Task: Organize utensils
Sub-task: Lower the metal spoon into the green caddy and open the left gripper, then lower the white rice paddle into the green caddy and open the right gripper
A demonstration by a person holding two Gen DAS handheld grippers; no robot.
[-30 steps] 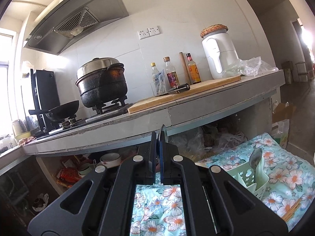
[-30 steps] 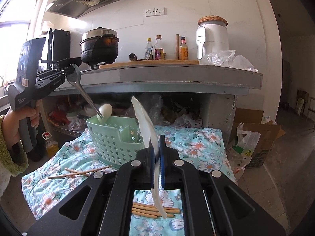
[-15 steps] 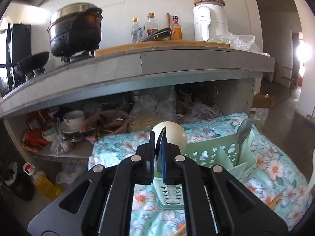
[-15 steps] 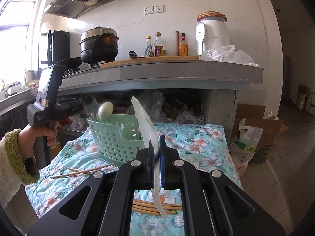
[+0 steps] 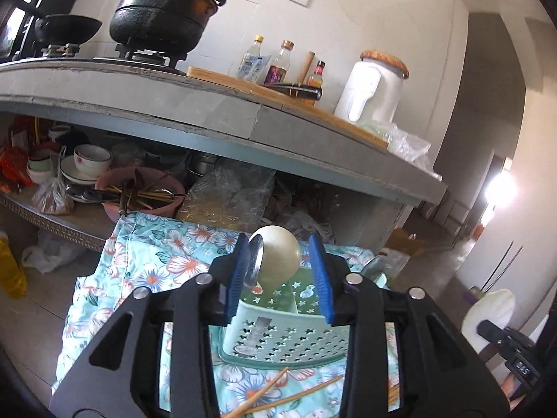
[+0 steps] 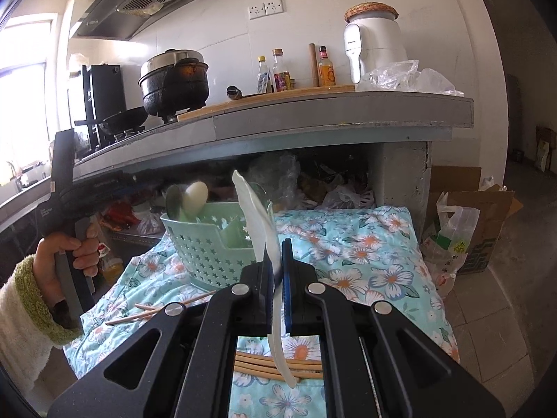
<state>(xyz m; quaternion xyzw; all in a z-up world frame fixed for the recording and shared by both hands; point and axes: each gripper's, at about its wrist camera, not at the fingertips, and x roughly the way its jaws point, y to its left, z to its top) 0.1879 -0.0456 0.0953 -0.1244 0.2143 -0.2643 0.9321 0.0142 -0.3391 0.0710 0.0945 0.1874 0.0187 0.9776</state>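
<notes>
My left gripper (image 5: 278,271) hovers over the near end of a mint-green slotted caddy (image 5: 285,338) on a flowered cloth. Its jaws are opening. A metal spoon (image 5: 253,261) stands in the caddy and leans on the left blue pad (image 5: 236,278); the right pad is clear of it. A cream spoon (image 5: 280,256) stands just behind. My right gripper (image 6: 276,268) is shut on a white plastic spoon (image 6: 256,216), held upright in front of the caddy (image 6: 209,247). In the right wrist view a hand holds the left gripper (image 6: 69,195) beside the caddy.
Loose chopsticks (image 5: 289,395) lie on the cloth (image 6: 365,254) before the caddy, with more chopsticks (image 6: 264,365) under my right gripper. A concrete counter (image 6: 330,118) with pots and bottles overhangs behind. Another metal spoon (image 5: 374,266) stands at the caddy's far end. Bags and a box (image 6: 463,230) sit at right.
My left gripper came down and rolled level at the caddy, lowering the metal spoon into it, and its jaws have parted. My right gripper stayed put with the white spoon.
</notes>
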